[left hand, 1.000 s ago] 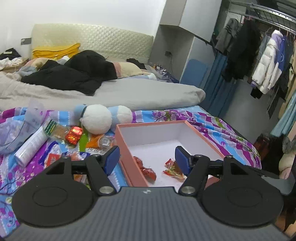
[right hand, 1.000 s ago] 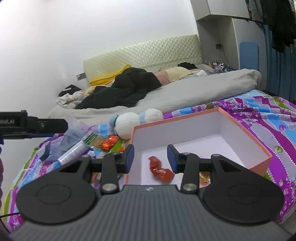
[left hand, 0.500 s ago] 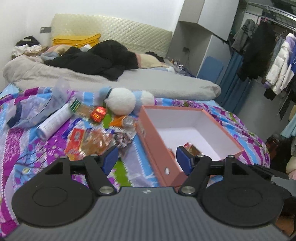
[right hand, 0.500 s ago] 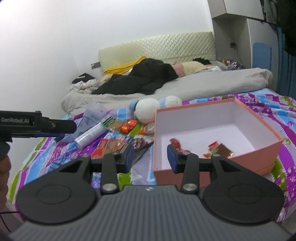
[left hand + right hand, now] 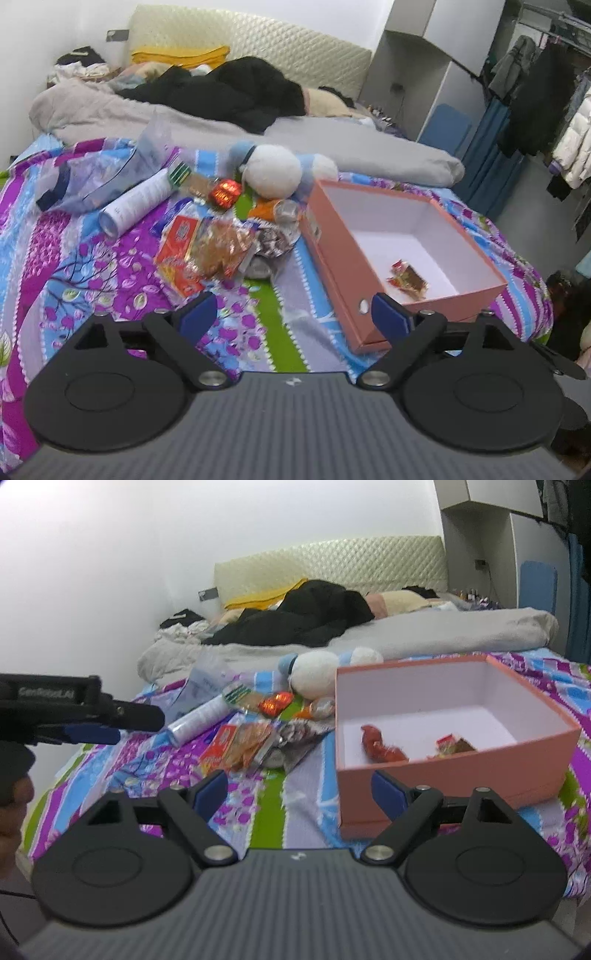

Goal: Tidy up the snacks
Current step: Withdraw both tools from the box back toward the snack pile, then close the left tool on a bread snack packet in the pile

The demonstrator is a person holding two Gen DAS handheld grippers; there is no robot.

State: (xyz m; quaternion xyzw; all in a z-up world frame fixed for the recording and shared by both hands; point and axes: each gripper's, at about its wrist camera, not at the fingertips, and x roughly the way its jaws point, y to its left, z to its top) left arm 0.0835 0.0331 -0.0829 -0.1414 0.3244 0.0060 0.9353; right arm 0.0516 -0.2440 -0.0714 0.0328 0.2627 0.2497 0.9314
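Note:
An open pink box (image 5: 332,254) (image 5: 461,771) lies on the patterned bedspread. Inside it lie a red wrapped snack (image 5: 382,747) and a brown-red packet (image 5: 408,278) (image 5: 452,746). A pile of loose snacks (image 5: 210,247) (image 5: 243,744) lies left of the box, with a shiny red candy (image 5: 225,190) (image 5: 275,703) behind it. My left gripper (image 5: 291,319) is open and empty, above the bedspread in front of the box and pile. My right gripper (image 5: 299,792) is open and empty, near the box's front left corner. The left gripper also shows at the left edge of the right wrist view (image 5: 92,718).
A white tube (image 5: 136,203), a clear plastic bag (image 5: 110,173) and a white-and-blue plush toy (image 5: 273,173) lie behind the snacks. A grey duvet and dark clothes cover the far bed. Hanging clothes and a cabinet stand at the right.
Both grippers have pulled back and away from the box, leaving it farther off and to the right. Both jaws have opened wider. The snack pile has come into full view.

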